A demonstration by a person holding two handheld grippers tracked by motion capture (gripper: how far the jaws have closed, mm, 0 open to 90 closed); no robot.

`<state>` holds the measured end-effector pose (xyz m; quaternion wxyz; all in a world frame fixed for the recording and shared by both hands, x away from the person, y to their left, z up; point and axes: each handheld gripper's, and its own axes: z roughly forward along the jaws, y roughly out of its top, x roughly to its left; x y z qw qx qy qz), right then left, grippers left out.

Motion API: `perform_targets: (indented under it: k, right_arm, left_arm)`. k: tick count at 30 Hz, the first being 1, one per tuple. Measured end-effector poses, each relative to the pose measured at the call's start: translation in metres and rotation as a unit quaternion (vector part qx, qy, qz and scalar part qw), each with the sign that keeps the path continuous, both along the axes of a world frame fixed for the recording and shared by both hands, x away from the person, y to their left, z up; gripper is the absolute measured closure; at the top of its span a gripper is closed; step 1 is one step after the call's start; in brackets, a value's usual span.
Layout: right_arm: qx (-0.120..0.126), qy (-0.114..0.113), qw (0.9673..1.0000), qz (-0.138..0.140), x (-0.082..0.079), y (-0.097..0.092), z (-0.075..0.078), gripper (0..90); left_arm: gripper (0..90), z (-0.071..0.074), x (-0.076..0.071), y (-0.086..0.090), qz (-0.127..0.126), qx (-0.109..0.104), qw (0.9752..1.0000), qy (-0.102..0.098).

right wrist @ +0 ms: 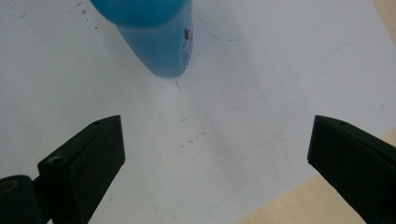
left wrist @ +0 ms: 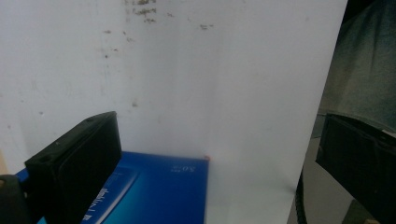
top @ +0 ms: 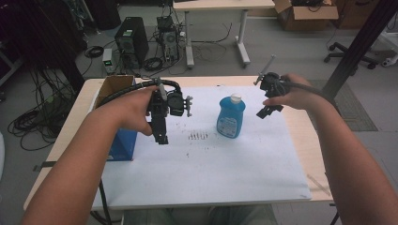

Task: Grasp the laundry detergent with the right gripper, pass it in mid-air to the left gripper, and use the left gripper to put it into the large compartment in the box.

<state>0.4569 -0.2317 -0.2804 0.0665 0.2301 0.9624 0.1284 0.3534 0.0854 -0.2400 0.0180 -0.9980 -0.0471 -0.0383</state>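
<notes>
Starting at the left of the high view: a blue box (top: pixel 123 143) sits at the left edge of the white sheet (top: pixel 211 173), with an open carton (top: pixel 112 86) just behind it on the table (top: pixel 307 136). The left hand (top: pixel 133 110) holds the left gripper (top: pixel 161 139) above the sheet, jaws pointing down, just right of the box. From the left gripper view, those jaws stand wide apart with nothing between them; the box's blue top (left wrist: pixel 159 191) lies right below, beside the near jaw, and bare speckled sheet (left wrist: pixel 210 79) runs beyond it.

Moving to the middle: the bottle (top: pixel 231 115), blue with a pale cap, stands upright on the sheet, between the two grippers and touched by neither.

On the right: the right hand (top: pixel 293 96) holds the right gripper (top: pixel 266 112) up in the air, just right of the bottle, clear of it. Looking along the right gripper view, the jaws gape wide and empty, the bottle (right wrist: pixel 149 32) ahead and a little to the left, its base on the sheet (right wrist: pixel 261 70).
</notes>
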Motion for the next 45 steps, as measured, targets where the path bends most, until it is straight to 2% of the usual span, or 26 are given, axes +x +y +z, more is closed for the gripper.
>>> perform_targets:
  k: [7,8,13,17,21,26,27,28,32,33,34,35,38,40,41,42,45]
  right_arm:
    - [0.022,0.004,0.9997,-0.002,-0.009,-0.002,-0.016,4.2]
    - [0.036,0.006,0.9993,-0.001,-0.011,-0.002,-0.02,4.2]
    - [0.054,0.007,0.9985,0.003,-0.016,0.001,-0.031,4.5]
    - [0.061,-0.001,0.9981,0.003,-0.019,0.004,-0.04,4.7]
    - [0.083,-0.004,0.9965,0.011,-0.021,0.007,-0.047,4.6]
    - [0.083,-0.009,0.9965,0.004,-0.022,0.01,-0.055,4.7]
    - [0.101,-0.008,0.9948,0.007,-0.023,0.01,-0.057,4.5]
    - [0.108,-0.01,0.9941,0.006,-0.024,0.01,-0.058,4.5]
    - [0.111,-0.017,0.9937,-0.003,-0.024,0.01,-0.063,4.5]
    - [0.124,-0.018,0.9921,0.002,-0.025,0.01,-0.066,4.2]
    - [0.124,-0.018,0.9921,0.002,-0.025,0.01,-0.066,4.2]
    - [0.135,-0.024,0.9905,-0.002,-0.026,0.01,-0.069,4.1]
    - [0.136,-0.031,0.9901,-0.013,-0.026,0.012,-0.073,4.2]
    - [0.141,-0.033,0.9893,-0.01,-0.027,0.012,-0.074,4.0]
    - [0.158,-0.04,0.9866,-0.01,-0.027,0.012,-0.076,3.7]
    - [0.163,-0.045,0.9855,-0.012,-0.027,0.012,-0.077,3.6]
    - [0.168,-0.048,0.9845,-0.017,-0.026,0.013,-0.079,3.5]
  left_arm:
    - [0.4,-0.007,-0.005,0.003,0.0,0.003,1.0,0.003]
    - [0.4,-0.008,-0.006,0.003,0.0,0.003,1.0,0.003]
    - [0.4,-0.009,-0.008,0.004,0.0,0.003,1.0,0.003]
    - [0.4,-0.011,-0.008,0.004,-0.002,0.003,1.0,0.004]
    - [0.4,-0.012,-0.009,0.005,-0.001,0.003,1.0,0.005]
    - [0.4,-0.013,-0.009,0.006,-0.001,0.004,1.0,0.005]
    - [0.4,-0.013,-0.009,0.006,-0.003,0.004,1.0,0.005]
    - [0.4,-0.013,-0.009,0.007,-0.003,0.004,1.0,0.005]
    - [0.4,-0.014,-0.009,0.007,-0.002,0.005,1.0,0.007]
    - [0.4,-0.015,-0.009,0.007,-0.003,0.003,1.0,0.006]
    - [0.4,-0.015,-0.009,0.007,-0.003,0.003,1.0,0.006]
    - [0.4,-0.016,-0.009,0.007,-0.004,0.004,1.0,0.008]
    - [0.4,-0.017,-0.009,0.008,-0.003,0.004,1.0,0.008]
    - [0.4,-0.017,-0.009,0.007,-0.003,0.005,0.9999,0.009]
    - [0.4,-0.018,-0.009,0.007,-0.004,0.002,1.0,0.009]
    - [0.4,-0.018,-0.009,0.007,-0.004,0.004,0.9999,0.009]
    - [0.4,-0.018,-0.009,0.007,-0.004,0.004,0.9999,0.009]
